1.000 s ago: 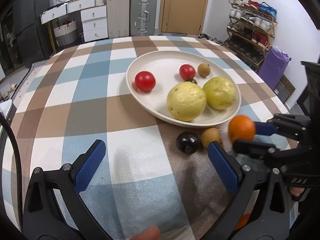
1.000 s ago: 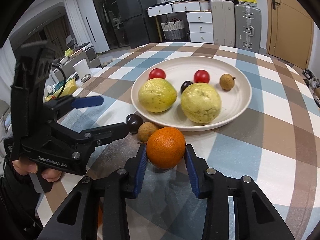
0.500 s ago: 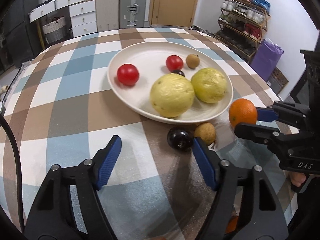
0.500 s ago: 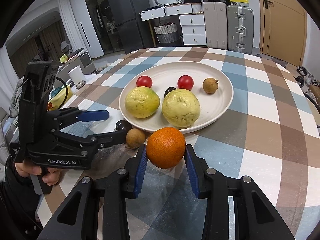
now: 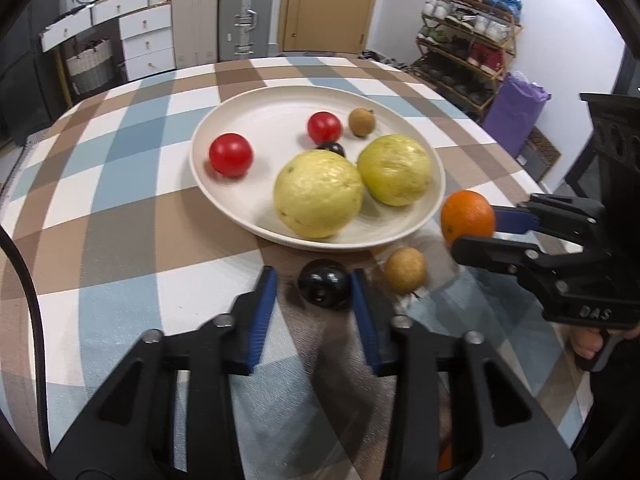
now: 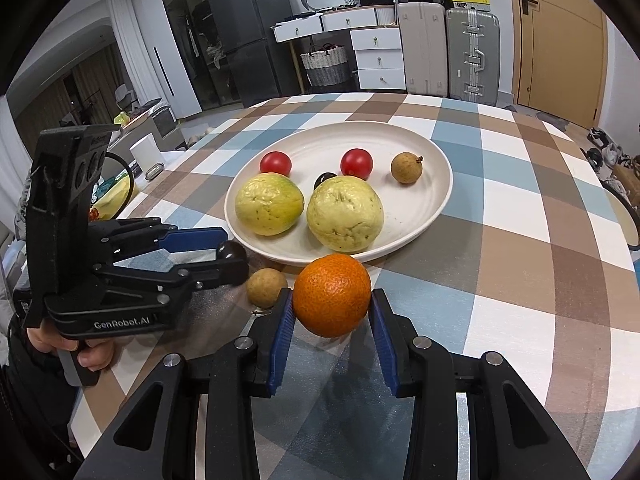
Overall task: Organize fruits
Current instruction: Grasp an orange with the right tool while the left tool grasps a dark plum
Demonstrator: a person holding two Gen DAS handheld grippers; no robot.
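Note:
A white plate (image 5: 256,120) (image 6: 436,192) holds two yellow guavas (image 5: 318,194) (image 6: 344,214), two red tomatoes (image 5: 231,155), a dark fruit and a brown longan (image 5: 361,121). My right gripper (image 6: 331,312) (image 5: 476,226) is shut on an orange (image 6: 331,295) (image 5: 468,216) just above the table at the plate's near rim. My left gripper (image 5: 314,282) (image 6: 224,254) has its jaws around a dark plum (image 5: 324,284) (image 6: 232,250) on the table; the right pad touches it, a gap remains on the left. A loose longan (image 5: 405,270) (image 6: 266,287) lies beside it.
The checked tablecloth (image 5: 120,208) covers a round table. Suitcases (image 6: 472,56), white drawers (image 6: 376,60) and a door stand behind it. A shoe rack (image 5: 468,52) and purple bag (image 5: 516,108) are at the right.
My left gripper has moved forward and right and narrowed its jaws around the dark plum. The right gripper still holds the orange, now closer to the plate's rim.

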